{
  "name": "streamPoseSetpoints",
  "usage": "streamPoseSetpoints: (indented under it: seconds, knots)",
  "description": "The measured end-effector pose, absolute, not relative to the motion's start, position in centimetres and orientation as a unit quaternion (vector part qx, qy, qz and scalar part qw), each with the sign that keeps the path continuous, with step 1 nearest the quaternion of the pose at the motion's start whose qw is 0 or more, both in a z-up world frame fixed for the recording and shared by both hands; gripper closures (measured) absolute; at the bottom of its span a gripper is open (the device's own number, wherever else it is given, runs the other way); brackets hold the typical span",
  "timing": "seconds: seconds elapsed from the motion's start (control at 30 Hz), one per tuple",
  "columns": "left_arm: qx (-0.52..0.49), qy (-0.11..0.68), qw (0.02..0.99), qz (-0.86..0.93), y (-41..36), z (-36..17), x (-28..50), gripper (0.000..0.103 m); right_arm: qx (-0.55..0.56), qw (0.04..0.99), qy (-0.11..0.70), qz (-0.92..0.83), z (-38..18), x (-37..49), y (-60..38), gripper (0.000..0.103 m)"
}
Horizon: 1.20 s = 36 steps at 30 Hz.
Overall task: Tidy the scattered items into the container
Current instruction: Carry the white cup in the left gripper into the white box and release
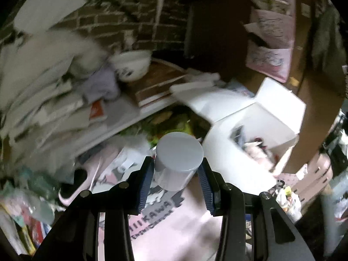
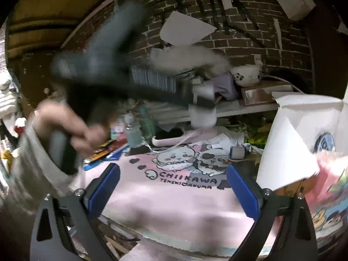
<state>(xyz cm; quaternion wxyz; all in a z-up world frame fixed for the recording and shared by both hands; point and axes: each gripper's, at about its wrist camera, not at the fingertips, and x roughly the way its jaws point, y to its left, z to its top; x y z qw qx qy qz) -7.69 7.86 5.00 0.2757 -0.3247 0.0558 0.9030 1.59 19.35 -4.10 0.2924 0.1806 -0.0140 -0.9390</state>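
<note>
Item in hand: a small cylindrical jar with a flat pale grey lid and a frosted, translucent body. It sits between the blue ribbed pads of the left tool, lifted clear of the pink Chiikawa-printed cloth below. The pads press on the body just under the lid rim, one on each side, jar upright.

Handling judgement: it looks light and rigid, likely plastic. The smooth round wall offers only two narrow contact lines, so it could twist or slide out if the grip slackens. The present hold under the lid overhang is sound; the rim gives a stop against dropping through. Contents cannot be seen.

Destination: an open white cardboard box, flaps raised, stands to the right of the jar in the left wrist view, with mixed items already inside. In my judgement this is the container.

Right tool: jaws wide apart, nothing between them, hovering over the same pink cloth. In the right wrist view the left tool and the person's hand appear blurred.

Surroundings: a small grey roll and clear bottles lie loose on the cloth. Behind, a low shelf holds stacked papers and a panda-print bowl against a brick wall.
</note>
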Motion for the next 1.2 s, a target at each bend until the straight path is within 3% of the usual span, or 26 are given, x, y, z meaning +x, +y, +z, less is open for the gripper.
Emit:
streamPoseSetpoints:
  seconds: [0.4,0.7,0.9,0.97,1.03,1.2]
  knots:
    - [-0.369,0.113,0.4,0.831,19.3,6.2,-8.4,0.066,0.229,0.28,-0.033,-0.932,-8.5,0.9,18.3,0.005]
    - [-0.441,0.143,0.423,0.778,26.1,2.9,-9.8,0.066,0.24,0.291,-0.058,-0.924,-9.6,1.5,19.3,0.005]
    - [-0.458,0.15,0.415,0.771,26.7,1.7,-10.3,0.064,0.247,0.281,-0.072,-0.925,-10.3,1.2,20.6,0.005]
    - [-0.453,0.151,0.413,0.775,26.4,1.9,-10.0,0.049,0.249,0.278,-0.076,-0.925,-10.4,1.0,20.9,0.005]
    - [-0.445,0.151,0.415,0.779,26.0,2.2,-9.6,0.041,0.25,0.275,-0.078,-0.925,-10.5,0.8,21.1,0.005]
    - [-0.425,0.149,0.405,0.795,24.5,2.9,-8.9,0.031,0.247,0.267,-0.073,-0.928,-10.2,0.6,21.0,0.005]
